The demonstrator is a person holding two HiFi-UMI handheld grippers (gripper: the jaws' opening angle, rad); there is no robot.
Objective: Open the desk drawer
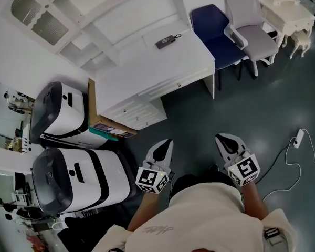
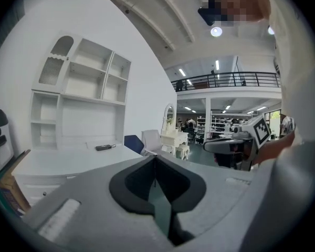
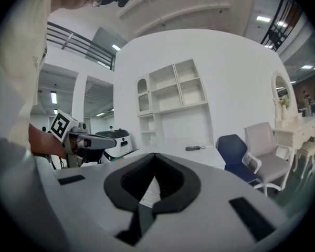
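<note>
Left gripper and right gripper: fingers pressed together, nothing between. Counter drawers closed; dark device on top.

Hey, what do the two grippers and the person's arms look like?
The left gripper and right gripper are pointed white-and-black tongs, each carrying a white cube printed with black square markers. The person wears a cream short-sleeved top.

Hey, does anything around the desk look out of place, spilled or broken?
Nothing is spilled or broken. The desk is tidy, its drawers shut, with just a small dark gadget on top. Only oddities: a corded power strip lies loose on the floor, and a cardboard box is tucked beside the desk.
</note>
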